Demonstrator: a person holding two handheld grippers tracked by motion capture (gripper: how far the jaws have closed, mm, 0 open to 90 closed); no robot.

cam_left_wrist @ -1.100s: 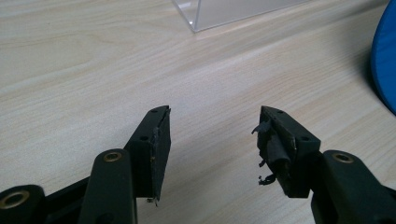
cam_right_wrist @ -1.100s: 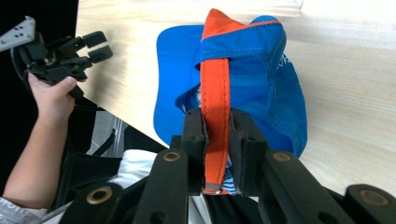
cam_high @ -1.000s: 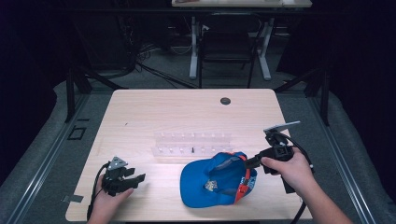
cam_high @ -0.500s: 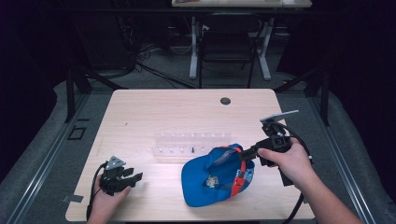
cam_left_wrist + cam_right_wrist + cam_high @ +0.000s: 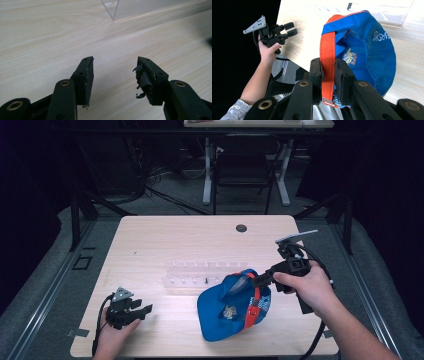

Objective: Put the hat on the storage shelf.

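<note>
Right gripper view | right gripper clamps cap by orange strap | left gripper open, empty, left of cap | risk: strap slips, cap drops

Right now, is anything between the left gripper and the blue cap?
Nothing visible: bare table lies between the open left gripper and the blue cap, which the right gripper holds by its orange strap.

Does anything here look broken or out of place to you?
Yes: the pad on one jaw of the left gripper is torn, with black shreds hanging from its inner face. Otherwise, the blue cap is tipped up because the right gripper pinches its orange strap.
</note>
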